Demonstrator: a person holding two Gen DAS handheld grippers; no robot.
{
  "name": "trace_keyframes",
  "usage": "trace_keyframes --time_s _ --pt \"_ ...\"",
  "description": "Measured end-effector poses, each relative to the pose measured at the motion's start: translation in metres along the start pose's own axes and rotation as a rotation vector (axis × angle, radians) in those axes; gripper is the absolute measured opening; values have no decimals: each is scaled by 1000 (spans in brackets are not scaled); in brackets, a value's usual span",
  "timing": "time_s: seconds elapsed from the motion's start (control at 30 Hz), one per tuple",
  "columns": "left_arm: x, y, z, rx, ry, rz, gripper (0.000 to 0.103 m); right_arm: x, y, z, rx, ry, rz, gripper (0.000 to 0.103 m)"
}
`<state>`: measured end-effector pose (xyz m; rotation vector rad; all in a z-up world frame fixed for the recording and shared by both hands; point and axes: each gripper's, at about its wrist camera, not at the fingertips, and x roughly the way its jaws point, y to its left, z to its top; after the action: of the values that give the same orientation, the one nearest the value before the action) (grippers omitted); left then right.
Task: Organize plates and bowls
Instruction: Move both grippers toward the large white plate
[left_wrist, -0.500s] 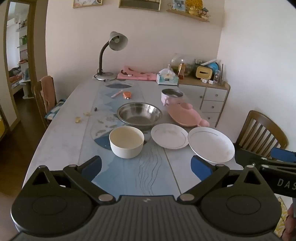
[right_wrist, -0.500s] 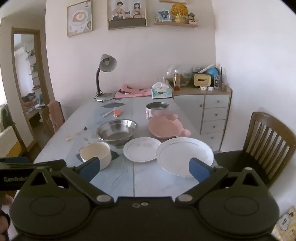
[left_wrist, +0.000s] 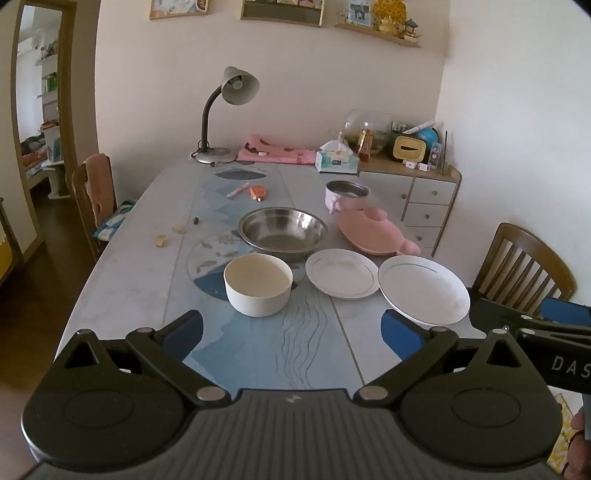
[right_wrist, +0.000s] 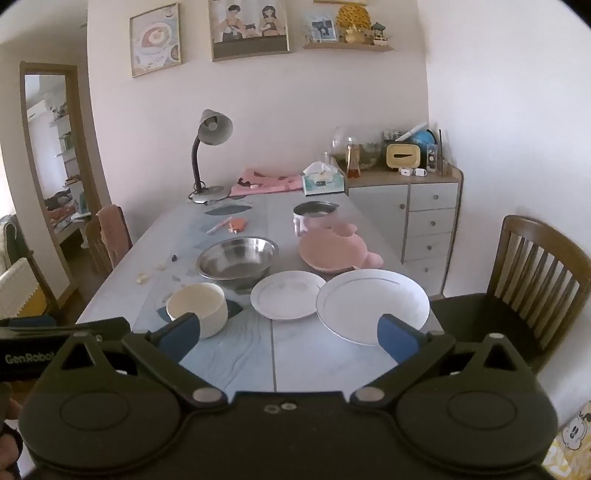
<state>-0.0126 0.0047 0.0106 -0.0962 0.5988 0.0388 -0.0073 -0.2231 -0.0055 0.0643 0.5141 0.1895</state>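
I hold both claws, left and right, wide open and empty above the bench. Nothing is stacked yet; next, grip the small plate.

The table carries a cream bowl, a steel bowl, a small white plate and a large white plate. A pink plate, a pink pot, a desk lamp and a tissue box stand farther back.

A desk lamp, tissue box and wooden chair stand about.
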Motion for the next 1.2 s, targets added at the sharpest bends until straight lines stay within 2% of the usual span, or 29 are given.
trace_keyframes --time_s 1.2 --pt "4 1 3 -19 6 4 103 4 5 5 -31 -11 -38 103"
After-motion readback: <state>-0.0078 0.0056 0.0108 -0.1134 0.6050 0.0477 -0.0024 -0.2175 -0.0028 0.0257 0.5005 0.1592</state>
